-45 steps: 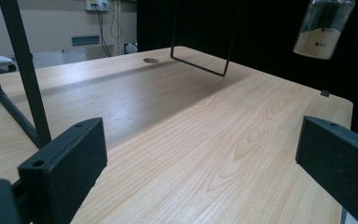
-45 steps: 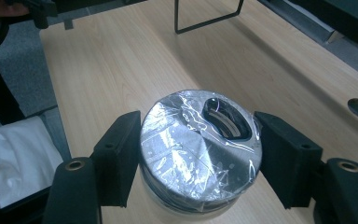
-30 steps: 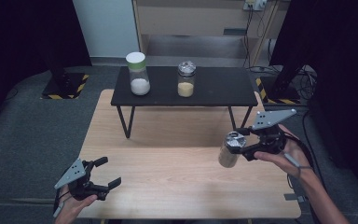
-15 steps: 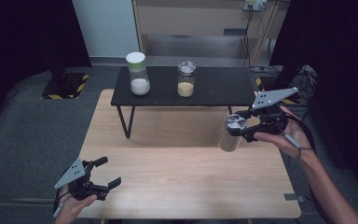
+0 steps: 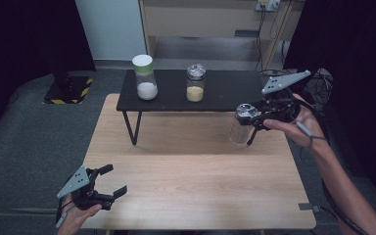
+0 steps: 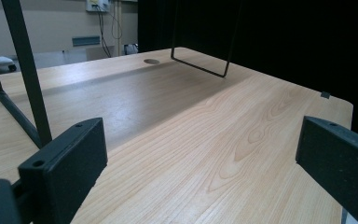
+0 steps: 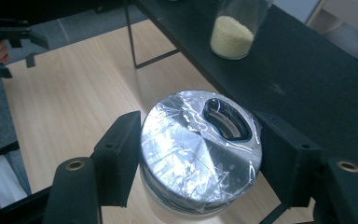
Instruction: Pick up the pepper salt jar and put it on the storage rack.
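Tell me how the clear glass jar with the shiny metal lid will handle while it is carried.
The clear glass jar with the shiny metal lid looks empty, so probably light. Smooth glass may slip, since the right gripper clamps only the lid rim. Likely fragile if dropped onto the wooden table.

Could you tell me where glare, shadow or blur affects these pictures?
In the right gripper view, the silver lid of the held jar glints through crinkled film, and the jar of yellow grains looks sharp. In the high view, the black shelf casts a soft shadow on the wooden table. In the left gripper view, the near jaws blur slightly.
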Demonstrator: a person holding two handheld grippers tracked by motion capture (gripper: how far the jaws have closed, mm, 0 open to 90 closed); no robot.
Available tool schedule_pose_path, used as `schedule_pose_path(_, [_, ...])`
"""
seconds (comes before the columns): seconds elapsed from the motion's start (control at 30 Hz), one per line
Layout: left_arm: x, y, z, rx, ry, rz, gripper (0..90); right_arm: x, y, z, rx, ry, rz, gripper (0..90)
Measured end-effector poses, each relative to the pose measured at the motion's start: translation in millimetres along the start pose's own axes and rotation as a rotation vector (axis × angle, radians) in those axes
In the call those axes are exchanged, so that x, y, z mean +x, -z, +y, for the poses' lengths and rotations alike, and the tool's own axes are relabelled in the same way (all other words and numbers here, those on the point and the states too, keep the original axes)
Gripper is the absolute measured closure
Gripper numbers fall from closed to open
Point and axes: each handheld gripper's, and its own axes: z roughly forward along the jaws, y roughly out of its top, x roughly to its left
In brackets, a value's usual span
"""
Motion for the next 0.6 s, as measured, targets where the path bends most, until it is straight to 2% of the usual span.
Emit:
schedule_pose_path(0.37, [0.1, 0.2, -0.2, -0.001, 0.001, 0.0, 0.7, -4.0, -3.8, 26.8, 0.005, -0.001, -0.037, 35.2])
schedule_pose_path(0.6, [0.4, 0.3, -0.3, -0.002, 0.001, -0.001, 0.7, -8.1, -8.2, 38.7, 0.009, -0.019, -0.057, 35.2])
